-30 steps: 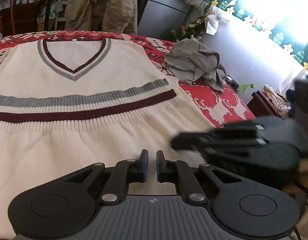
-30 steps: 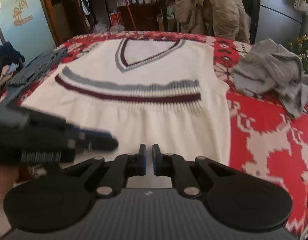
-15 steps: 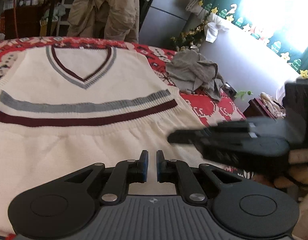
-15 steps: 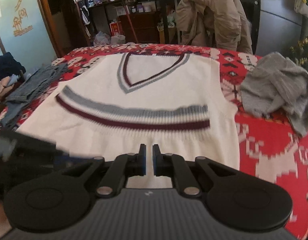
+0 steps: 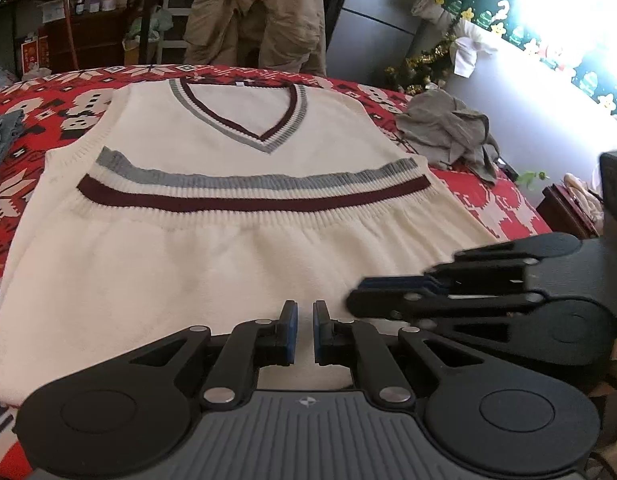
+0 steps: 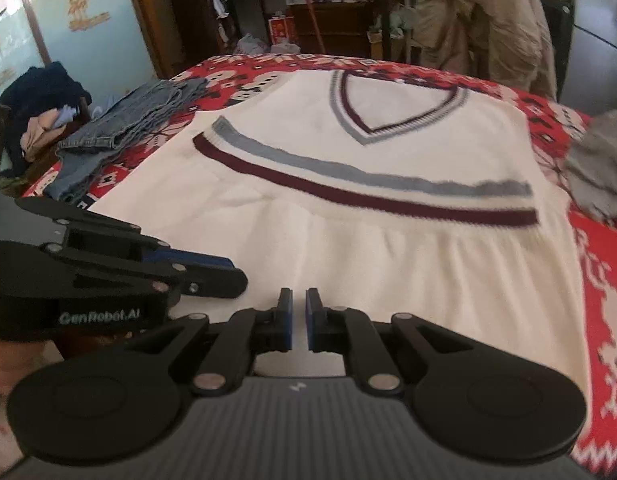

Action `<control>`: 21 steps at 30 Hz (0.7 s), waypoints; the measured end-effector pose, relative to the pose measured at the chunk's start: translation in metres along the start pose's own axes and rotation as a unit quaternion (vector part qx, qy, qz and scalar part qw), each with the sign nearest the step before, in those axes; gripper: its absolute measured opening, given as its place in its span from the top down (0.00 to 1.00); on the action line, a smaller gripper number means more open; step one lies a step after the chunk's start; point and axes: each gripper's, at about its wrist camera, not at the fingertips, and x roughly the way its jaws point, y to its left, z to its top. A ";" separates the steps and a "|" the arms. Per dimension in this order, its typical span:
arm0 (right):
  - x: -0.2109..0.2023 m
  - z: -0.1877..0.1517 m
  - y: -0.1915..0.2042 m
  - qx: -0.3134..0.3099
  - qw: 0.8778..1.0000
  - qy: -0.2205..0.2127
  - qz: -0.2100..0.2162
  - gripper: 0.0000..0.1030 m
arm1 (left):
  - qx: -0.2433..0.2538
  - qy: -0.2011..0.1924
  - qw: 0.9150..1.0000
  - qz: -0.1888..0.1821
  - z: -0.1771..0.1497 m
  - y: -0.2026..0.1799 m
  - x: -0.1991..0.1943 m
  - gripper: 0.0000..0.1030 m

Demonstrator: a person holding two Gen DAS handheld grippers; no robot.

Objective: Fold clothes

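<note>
I have both claws, left claw (image 5: pixel 304 330) and right claw (image 6: pixel 298 320), closed on nothing above the near hem of the cream vest (image 5: pixel 236 152), which lies flat on the bed (image 5: pixel 480 200), neck at the far end.

Left gripper (image 5: pixel 304 332) angled downward, jaws nearly closed, narrow gap, nothing between blue pads. Right gripper (image 6: pixel 298 320) same pose, jaws nearly closed, empty. Both side by side, close together, tips apart, each showing in other's view.
</note>
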 end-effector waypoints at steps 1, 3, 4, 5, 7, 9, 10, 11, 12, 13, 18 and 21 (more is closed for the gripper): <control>0.005 0.004 0.002 -0.002 1.000 -0.001 -0.001 0.93 | -0.001 0.001 1.000 -0.001 0.000 0.002 0.000 0.94; 0.015 0.013 0.005 -0.006 1.000 -0.002 -0.005 0.93 | 0.002 0.001 1.000 -0.005 -0.001 0.004 0.000 0.94; 0.020 0.019 0.005 -0.007 1.000 -0.003 -0.007 0.93 | 0.003 0.001 1.000 -0.006 -0.001 0.005 0.000 0.94; 0.025 0.024 0.005 -0.006 1.000 -0.005 -0.010 0.94 | 0.005 0.001 1.000 -0.007 -0.001 0.006 0.000 0.94; 0.034 0.035 0.003 -0.002 1.000 -0.007 -0.015 0.94 | 0.007 0.001 1.000 -0.009 -0.002 0.007 -0.001 0.94; 0.042 0.044 0.001 0.003 1.000 -0.008 -0.020 0.94 | 0.006 0.001 1.000 -0.007 -0.001 0.007 -0.002 0.94; 0.046 0.048 -0.001 0.006 1.000 -0.009 -0.023 0.94 | 0.005 -0.002 1.000 -0.004 0.000 0.008 -0.003 0.94; 0.046 0.050 -0.002 0.010 1.000 -0.010 -0.023 0.93 | 0.004 -0.006 1.000 -0.002 0.001 0.009 -0.006 0.94; 0.043 0.050 -0.002 0.013 1.000 -0.012 -0.022 0.93 | 0.003 -0.010 1.000 0.001 0.002 0.010 -0.008 0.94; 0.040 0.050 -0.002 0.016 1.000 -0.014 -0.021 0.93 | 0.001 -0.013 1.000 0.003 0.002 0.012 -0.009 0.94; 0.013 0.029 0.008 0.019 1.000 0.000 0.001 0.93 | -0.011 -0.013 1.000 0.013 0.001 0.025 -0.015 0.94; 0.002 0.015 0.018 0.009 1.000 0.015 0.016 0.93 | -0.014 -0.006 1.000 0.012 -0.005 0.028 -0.018 0.94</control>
